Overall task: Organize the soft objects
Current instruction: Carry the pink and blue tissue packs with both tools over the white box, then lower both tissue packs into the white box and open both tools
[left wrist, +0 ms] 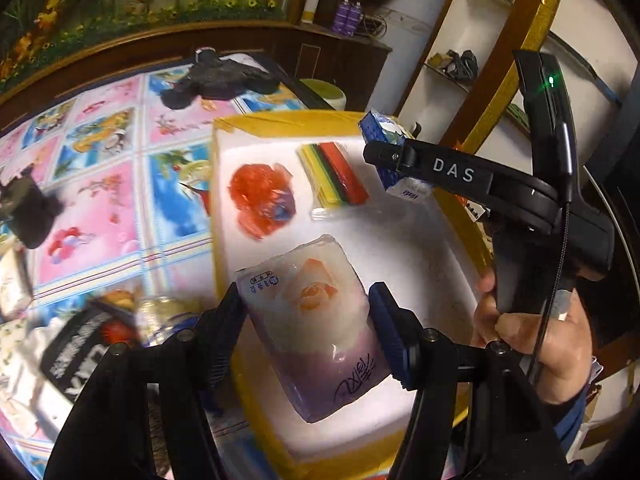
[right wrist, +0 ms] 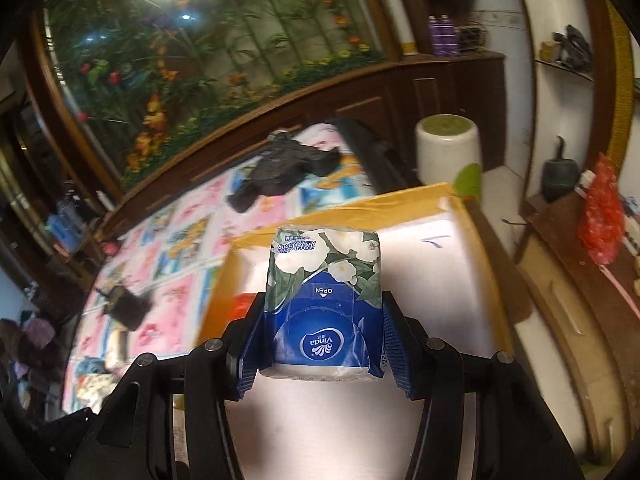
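While both tools carry a soft pack, each hangs over the white box (left wrist: 420, 240).

Between its pads the left tool (left wrist: 306, 312) squeezes a purple tissue pack (left wrist: 316, 320); ahead of it in the box lie a red bag (left wrist: 260, 200) and coloured sheets (left wrist: 336, 176). Gripping firmly, the right tool (right wrist: 320, 340) holds a blue Vinda pack (right wrist: 324, 300). I think the smooth wrappers could slip, or the two packs could collide in the box.
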Motion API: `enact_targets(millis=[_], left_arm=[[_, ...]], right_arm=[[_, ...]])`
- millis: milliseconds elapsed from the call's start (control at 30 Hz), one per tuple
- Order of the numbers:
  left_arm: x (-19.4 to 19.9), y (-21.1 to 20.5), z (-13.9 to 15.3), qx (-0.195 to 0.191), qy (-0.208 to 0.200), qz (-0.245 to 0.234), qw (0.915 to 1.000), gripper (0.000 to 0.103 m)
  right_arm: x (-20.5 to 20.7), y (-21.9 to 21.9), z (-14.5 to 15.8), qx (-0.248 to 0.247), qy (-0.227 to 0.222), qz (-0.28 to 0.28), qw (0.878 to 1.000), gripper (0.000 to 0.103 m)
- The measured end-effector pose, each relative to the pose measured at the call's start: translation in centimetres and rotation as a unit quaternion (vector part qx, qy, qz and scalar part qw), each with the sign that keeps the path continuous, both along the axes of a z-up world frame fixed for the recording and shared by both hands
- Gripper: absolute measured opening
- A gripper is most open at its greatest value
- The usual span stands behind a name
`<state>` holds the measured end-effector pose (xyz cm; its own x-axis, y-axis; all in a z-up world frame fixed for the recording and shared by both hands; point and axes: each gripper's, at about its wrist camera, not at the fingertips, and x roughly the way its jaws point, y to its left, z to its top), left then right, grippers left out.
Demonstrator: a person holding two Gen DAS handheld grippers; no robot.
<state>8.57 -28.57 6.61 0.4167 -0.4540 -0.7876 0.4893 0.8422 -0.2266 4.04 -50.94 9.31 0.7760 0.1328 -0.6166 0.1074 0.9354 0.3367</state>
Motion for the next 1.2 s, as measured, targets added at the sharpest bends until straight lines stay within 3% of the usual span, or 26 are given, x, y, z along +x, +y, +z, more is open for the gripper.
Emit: enact_targets(millis=[167,367,533,667,867,1200], left_arm=[[0.0,-1.4,-1.8,0.013,0.011,-0.007,0.9998,0.061],[-0.6,-1.3,-2.4,0.013,0.002,-0.010,0.9999,0.062],[-0.6,-1.2,-2.1,0.014,-0.002,-0.008,0.9999,0.063],[-0.8,-1.1,-2.0,0.013,0.000,-0.007,0.9999,0.063],[-1.6,-1.7,-1.1,0.032,-0.043,-0.007,0.9985,0.063],[-3.6,-2.0,0.2,0.082,-0.137,0.008,0.9871,0.063]], right_arm=[[1.5,0.7,-0.6,-0.024,0.042,-0.023,0.999,0.053],[2.3,1.0,-0.5,-0.025,0.061,-0.024,0.998,0.055],[2.8,0.7,-0.2,-0.034,0.049,-0.028,0.998,0.073],[2.3,0.7,-0.2,-0.033,0.032,-0.025,0.999,0.074],[0.5,1.5,0.6,-0.054,-0.014,-0.021,0.998,0.078],[0.2,1.5,0.3,-0.049,-0.020,-0.020,0.998,0.078]])
